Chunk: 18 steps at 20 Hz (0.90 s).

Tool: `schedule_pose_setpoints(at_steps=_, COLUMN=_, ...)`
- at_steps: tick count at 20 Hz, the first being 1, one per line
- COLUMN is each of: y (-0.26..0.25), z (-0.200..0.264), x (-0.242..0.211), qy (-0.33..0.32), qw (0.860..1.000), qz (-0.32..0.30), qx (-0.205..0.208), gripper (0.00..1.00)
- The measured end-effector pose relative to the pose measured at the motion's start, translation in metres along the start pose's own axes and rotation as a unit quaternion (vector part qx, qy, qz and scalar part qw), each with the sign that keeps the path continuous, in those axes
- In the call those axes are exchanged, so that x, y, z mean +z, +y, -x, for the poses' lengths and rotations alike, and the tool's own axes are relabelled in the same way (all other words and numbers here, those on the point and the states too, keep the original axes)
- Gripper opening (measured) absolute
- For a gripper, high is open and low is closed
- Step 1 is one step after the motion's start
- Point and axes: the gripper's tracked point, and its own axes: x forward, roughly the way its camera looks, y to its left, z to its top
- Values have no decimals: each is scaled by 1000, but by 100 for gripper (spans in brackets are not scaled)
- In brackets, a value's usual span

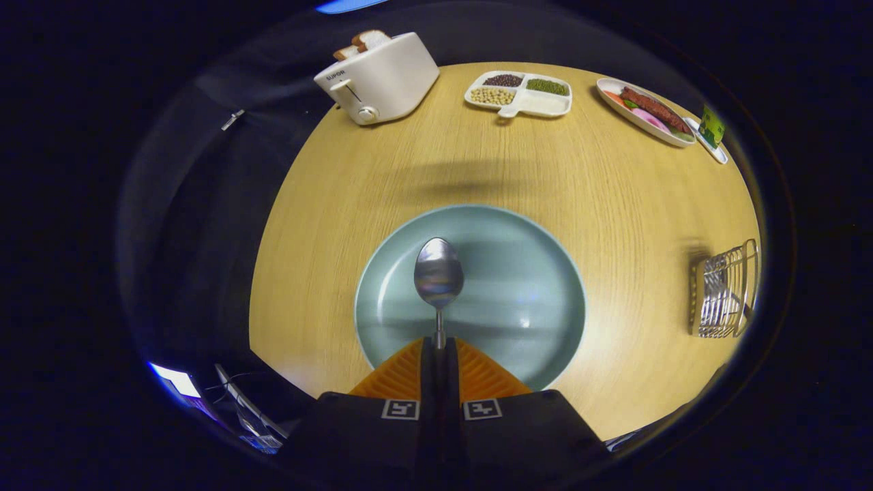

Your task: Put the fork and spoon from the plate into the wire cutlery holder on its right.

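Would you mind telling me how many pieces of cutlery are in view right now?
1: the spoon, its handle clamped between the gripper fingers, bowl over the green plate. The wire holder may hide others.

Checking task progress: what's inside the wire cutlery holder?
Wire cutlery holder contents are too blurred to tell. The gripper jaws are shut on the steel spoon above the green plate.
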Motion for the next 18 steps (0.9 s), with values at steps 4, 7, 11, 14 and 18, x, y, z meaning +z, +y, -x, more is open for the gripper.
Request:
schedule_pose_setpoints(at_steps=4, y=-16, z=53, x=14, qy=-23, qw=999, qz=15, qx=23, gripper=9)
schedule_pose_setpoints(at_steps=7, y=-45, z=102, x=18, qy=-24, qw=999, qz=36, qx=32, gripper=9)
schedule_pose_setpoints(at_steps=11, y=-123, z=161, x=13, qy=9, qw=998, qz=65, qx=0, gripper=9)
schedule_pose_setpoints(at_steps=14, y=-186, z=192, x=6, qy=49, qw=993, qz=94, qx=-47, gripper=9)
schedule_pose_setpoints(at_steps=18, y=-242, z=205, x=-5, qy=117, qw=982, qz=118, qx=-88, gripper=8)
